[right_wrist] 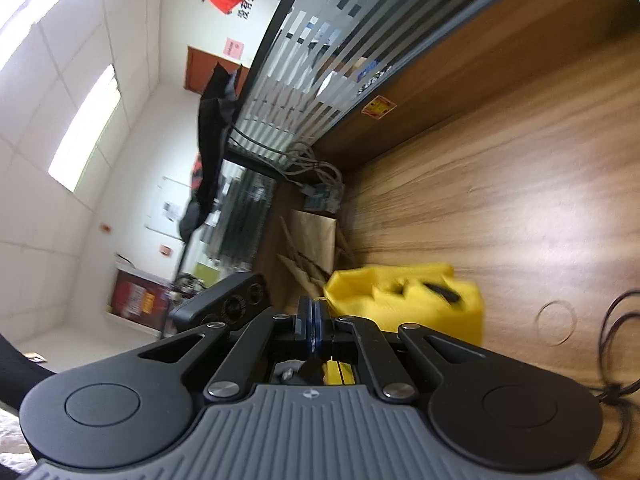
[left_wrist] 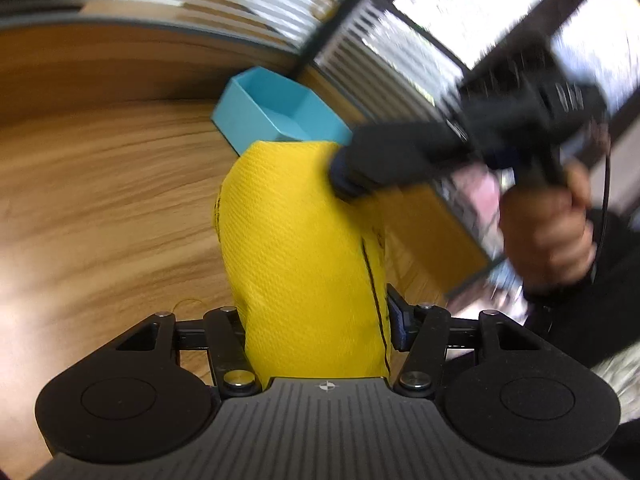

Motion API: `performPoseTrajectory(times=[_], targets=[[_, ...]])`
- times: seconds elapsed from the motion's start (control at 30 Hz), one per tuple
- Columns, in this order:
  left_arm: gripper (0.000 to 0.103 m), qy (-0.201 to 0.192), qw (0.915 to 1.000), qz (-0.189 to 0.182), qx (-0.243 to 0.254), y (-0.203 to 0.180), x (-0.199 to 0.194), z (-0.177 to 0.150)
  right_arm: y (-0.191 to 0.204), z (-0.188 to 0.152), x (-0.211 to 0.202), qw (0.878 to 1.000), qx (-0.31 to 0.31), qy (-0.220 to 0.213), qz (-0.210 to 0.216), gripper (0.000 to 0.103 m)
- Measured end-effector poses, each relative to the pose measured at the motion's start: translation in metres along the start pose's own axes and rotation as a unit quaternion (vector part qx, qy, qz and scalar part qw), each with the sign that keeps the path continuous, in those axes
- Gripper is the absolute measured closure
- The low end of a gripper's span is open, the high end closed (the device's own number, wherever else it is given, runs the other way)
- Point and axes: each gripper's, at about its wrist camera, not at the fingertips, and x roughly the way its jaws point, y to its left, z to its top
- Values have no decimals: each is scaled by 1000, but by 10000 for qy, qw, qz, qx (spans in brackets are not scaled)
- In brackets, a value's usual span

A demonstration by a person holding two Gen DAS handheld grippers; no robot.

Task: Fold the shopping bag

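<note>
The yellow shopping bag (left_wrist: 304, 240) is a folded bundle held above the wooden table (left_wrist: 100, 200). Its near end fills the gap of my left gripper (left_wrist: 316, 312). A blue pad (left_wrist: 400, 316) presses its seamed right edge, and the other finger is hidden behind the cloth. At the bag's far right corner my right gripper (left_wrist: 344, 176) is shut on the fabric, with a person's hand (left_wrist: 548, 232) on its handle. In the right wrist view my right gripper (right_wrist: 314, 312) has its pads together on a thin edge of the yellow bag (right_wrist: 408, 300), which is blurred.
An open blue box (left_wrist: 276, 112) stands on the table just beyond the bag. A striped glass partition (left_wrist: 248, 8) runs behind it. Black cables (right_wrist: 624, 340) and a thin wire ring (right_wrist: 556, 324) lie on the table. Cardboard pieces (right_wrist: 316, 240) lean past the table's edge.
</note>
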Motion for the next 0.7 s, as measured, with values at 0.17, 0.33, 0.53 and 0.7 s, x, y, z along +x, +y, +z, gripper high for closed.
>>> performPoseTrajectory(times=[0.17, 0.33, 0.53, 0.7], targets=[[47, 280, 9984, -63, 496, -16, 10, -1, 13, 18, -4, 9984, -252, -27, -502, 102], [47, 426, 9972, -176, 595, -18, 14, -1, 21, 36, 1, 9931, -451, 221, -1055, 102], [47, 501, 9954, -271, 770, -22, 14, -1, 26, 54, 7, 9861, -682, 441, -1450, 103], [48, 434, 9968, -149, 662, -21, 10, -1, 29, 63, 15, 9798, -831, 551, -1732, 103]])
